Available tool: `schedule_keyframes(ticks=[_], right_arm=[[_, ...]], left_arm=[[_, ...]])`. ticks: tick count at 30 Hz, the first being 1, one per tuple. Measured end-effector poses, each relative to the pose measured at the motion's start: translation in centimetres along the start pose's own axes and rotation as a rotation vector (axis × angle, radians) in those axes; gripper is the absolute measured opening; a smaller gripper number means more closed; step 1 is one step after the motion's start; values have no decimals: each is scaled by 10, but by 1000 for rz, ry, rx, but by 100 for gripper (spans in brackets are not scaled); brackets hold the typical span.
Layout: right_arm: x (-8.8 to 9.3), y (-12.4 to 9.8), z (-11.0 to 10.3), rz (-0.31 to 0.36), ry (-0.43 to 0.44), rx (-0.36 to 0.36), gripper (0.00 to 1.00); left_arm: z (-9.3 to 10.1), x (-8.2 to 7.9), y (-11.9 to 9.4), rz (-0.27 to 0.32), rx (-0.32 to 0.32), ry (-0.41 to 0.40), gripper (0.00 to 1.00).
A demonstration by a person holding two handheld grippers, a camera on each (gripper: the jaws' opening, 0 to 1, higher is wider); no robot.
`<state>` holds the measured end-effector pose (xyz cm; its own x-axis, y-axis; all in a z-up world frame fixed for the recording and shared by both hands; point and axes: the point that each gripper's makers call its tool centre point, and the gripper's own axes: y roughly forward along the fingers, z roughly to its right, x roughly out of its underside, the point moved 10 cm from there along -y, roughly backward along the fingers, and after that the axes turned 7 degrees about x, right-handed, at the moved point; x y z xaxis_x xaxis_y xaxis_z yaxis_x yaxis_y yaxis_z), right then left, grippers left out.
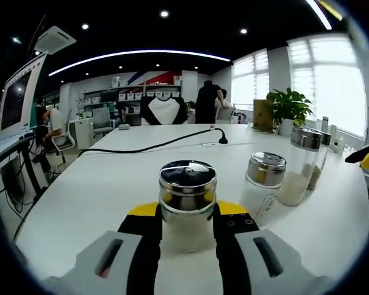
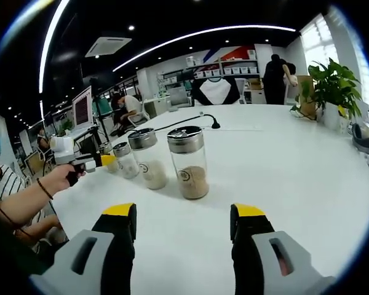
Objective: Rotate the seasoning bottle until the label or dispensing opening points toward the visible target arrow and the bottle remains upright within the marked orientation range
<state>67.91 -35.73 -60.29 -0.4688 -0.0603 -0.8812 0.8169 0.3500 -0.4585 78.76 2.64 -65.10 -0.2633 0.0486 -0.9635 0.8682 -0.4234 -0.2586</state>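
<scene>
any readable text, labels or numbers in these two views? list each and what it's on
No text can be read.
Round marks on the two nearest bottles: too small to read.
Bottle between the left gripper jaws: no label facing the camera.
Monitor: screen too blurred to read.

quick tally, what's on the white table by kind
seasoning bottles: 4
potted plant: 1
black cable: 1
total: 6
</scene>
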Motion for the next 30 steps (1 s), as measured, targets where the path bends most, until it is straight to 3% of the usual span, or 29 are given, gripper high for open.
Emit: schedule_keyframes(ticks=[12, 19, 23, 30], right_arm=[[2, -2, 0, 0, 1, 0, 62], [4, -3, 0, -1, 6, -2, 61], [4, -3, 0, -2, 2, -4, 61], [2, -5, 4, 9, -6, 5, 61]], left_arm=[[-11, -1, 0, -13, 148, 54, 34], [-21, -1, 0, -9, 279, 82, 34], [-24, -3, 0, -35, 346, 104, 34], [-31, -2, 5, -14, 458, 134, 34]])
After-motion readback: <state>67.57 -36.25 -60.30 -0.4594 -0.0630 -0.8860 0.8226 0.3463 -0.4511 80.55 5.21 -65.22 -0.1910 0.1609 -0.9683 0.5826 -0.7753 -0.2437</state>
